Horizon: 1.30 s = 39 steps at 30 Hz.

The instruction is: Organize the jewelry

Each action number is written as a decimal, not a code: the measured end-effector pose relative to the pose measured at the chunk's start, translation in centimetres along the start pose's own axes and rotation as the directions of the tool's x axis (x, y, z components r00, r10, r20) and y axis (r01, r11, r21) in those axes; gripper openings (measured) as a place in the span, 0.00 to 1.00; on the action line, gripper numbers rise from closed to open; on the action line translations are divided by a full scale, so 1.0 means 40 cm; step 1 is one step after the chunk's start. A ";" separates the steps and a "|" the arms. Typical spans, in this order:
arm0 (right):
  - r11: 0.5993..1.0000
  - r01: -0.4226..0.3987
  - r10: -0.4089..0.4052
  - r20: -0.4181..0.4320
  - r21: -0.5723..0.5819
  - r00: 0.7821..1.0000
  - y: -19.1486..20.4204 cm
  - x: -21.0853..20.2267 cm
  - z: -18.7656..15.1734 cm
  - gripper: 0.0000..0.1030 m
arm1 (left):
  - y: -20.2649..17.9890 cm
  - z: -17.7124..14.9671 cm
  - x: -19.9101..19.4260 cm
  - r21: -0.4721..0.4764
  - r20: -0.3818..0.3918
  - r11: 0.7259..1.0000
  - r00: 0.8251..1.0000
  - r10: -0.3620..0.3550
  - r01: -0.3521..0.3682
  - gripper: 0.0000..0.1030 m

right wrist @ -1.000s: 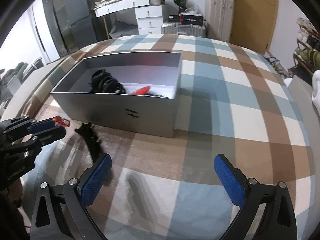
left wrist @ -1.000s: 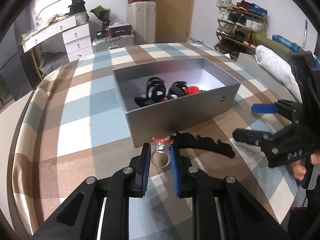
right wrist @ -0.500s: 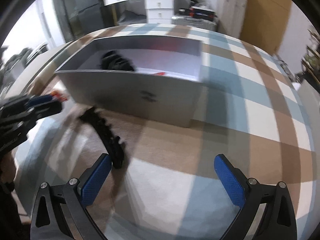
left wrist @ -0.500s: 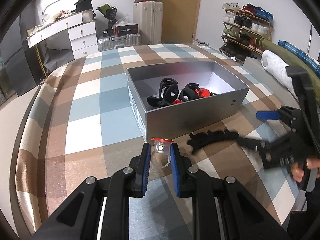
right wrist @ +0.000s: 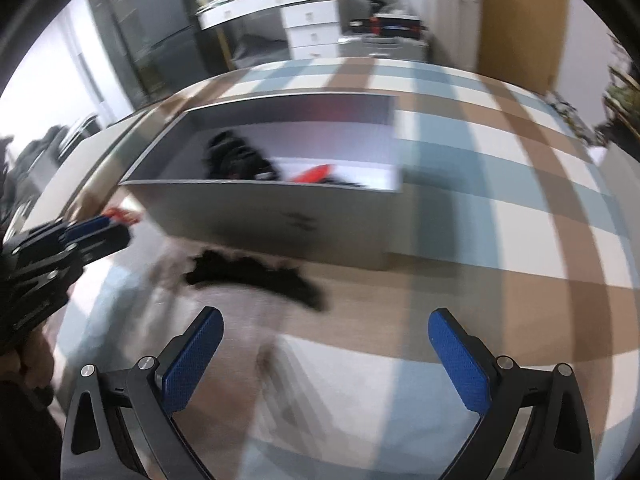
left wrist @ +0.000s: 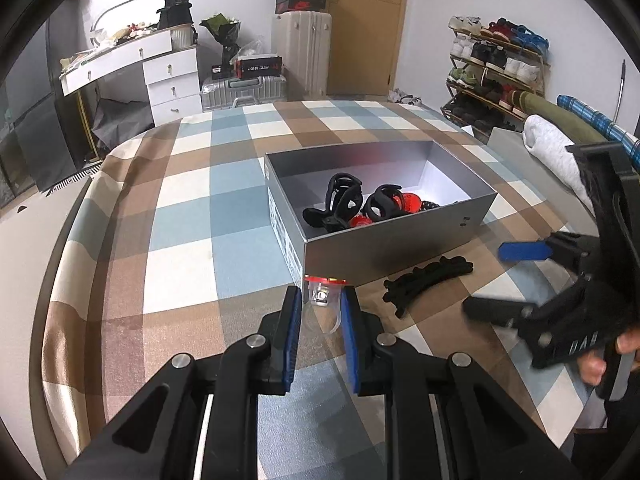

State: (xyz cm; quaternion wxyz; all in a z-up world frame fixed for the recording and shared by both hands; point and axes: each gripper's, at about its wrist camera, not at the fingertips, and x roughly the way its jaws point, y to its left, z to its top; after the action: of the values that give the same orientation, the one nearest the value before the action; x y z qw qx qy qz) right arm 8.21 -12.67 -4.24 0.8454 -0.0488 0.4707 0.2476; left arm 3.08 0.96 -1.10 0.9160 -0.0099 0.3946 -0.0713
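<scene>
My left gripper (left wrist: 319, 307) is shut on a clear hair clip with a red top (left wrist: 323, 300), held just in front of the near corner of the grey box (left wrist: 400, 240). Inside the box lie black claw clips (left wrist: 340, 204) and red pieces (left wrist: 404, 202). A long black hair clip (left wrist: 426, 276) lies on the checked cloth beside the box. My right gripper (right wrist: 324, 354) is open and empty, hovering just short of that long black hair clip (right wrist: 256, 276). In the right wrist view the grey box (right wrist: 280, 212) is blurred, and the left gripper (right wrist: 96, 230) with the red-topped clip (right wrist: 120, 213) shows at far left.
The checked cloth (left wrist: 180, 216) covers a bed-like surface that drops off at left. A white rolled blanket (left wrist: 552, 152) lies at right. Beyond stand a white dresser (left wrist: 160, 76), suitcases (left wrist: 244, 92) and a shoe rack (left wrist: 496, 68).
The left wrist view has drawn back and shifted, with the box now farther right. The right gripper has swung toward the long black clip, which now lies ahead of its fingers.
</scene>
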 end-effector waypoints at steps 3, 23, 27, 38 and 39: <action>1.000 -0.002 0.002 -0.007 -0.014 1.000 0.030 0.016 0.009 1.00 | 0.008 0.000 -0.004 -0.006 0.005 1.000 1.000 0.005 -0.005 0.14; 0.989 0.106 -0.107 -0.011 -0.099 0.994 0.134 0.086 0.029 1.00 | 0.066 0.003 -0.012 -0.109 0.028 0.994 1.000 -0.011 0.014 0.14; 0.990 0.109 -0.111 -0.009 -0.092 0.994 0.139 0.092 0.040 1.00 | 0.070 0.003 -0.013 -0.116 0.030 0.993 0.999 -0.013 0.016 0.14; 0.990 0.119 -0.119 0.005 -0.081 0.993 0.138 0.094 0.040 1.00 | 0.061 0.001 -0.009 -0.104 0.024 0.995 1.000 -0.007 0.009 0.14; 0.990 0.121 -0.121 0.006 -0.079 0.993 0.138 0.094 0.040 0.99 | 0.062 0.002 -0.008 -0.103 0.024 0.995 1.000 -0.007 0.009 0.14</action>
State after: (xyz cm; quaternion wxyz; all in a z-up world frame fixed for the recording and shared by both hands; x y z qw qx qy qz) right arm 8.53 -5.94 -5.60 0.8565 -0.1106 0.4562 0.2146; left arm 3.20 3.45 -1.00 0.9186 -0.0594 0.3870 -0.0543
